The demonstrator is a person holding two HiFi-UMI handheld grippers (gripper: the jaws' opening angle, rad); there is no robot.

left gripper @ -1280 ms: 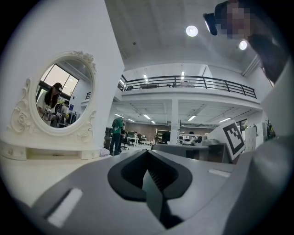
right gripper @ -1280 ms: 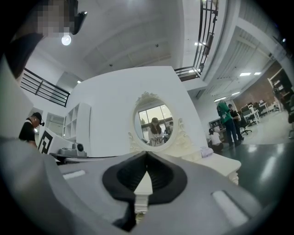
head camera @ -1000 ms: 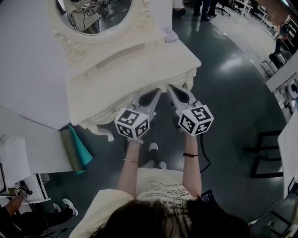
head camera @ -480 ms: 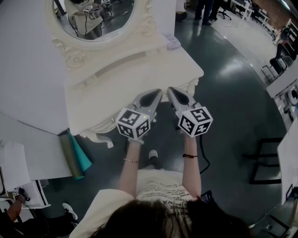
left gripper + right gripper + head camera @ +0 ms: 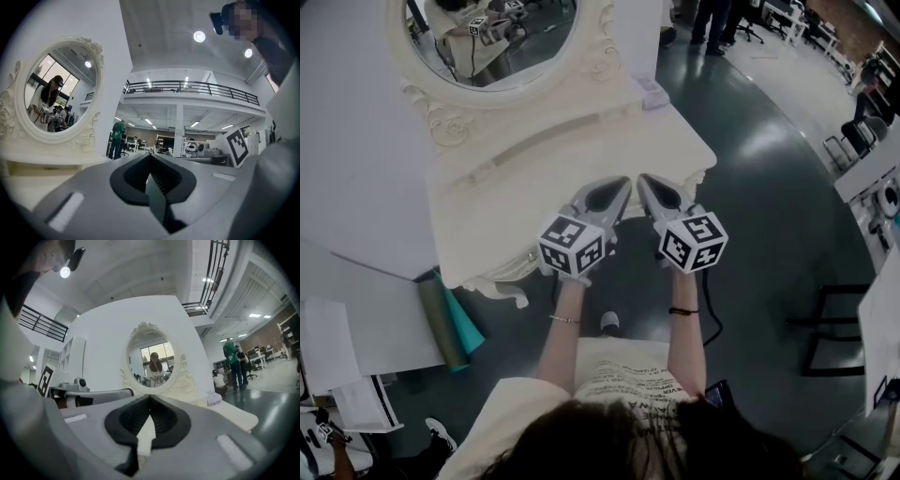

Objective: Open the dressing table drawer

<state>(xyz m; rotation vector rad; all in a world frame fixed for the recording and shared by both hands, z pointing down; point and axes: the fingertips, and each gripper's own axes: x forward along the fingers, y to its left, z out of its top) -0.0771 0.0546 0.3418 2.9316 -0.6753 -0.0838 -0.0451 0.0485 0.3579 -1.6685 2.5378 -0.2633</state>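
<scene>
Left tool [image 5: 617, 189] and right tool [image 5: 649, 186]: both clenched, empty; we hold them level at the desk [image 5: 525, 187] front, presumably seeking its drawer.

— How does the right gripper [image 5: 149, 396] stand?
— Jaws together, nothing between them. Beyond the tips is the cream dressing table [image 5: 236, 414] with its oval mirror [image 5: 152, 363], a small box [image 5: 214, 399] on top.
</scene>
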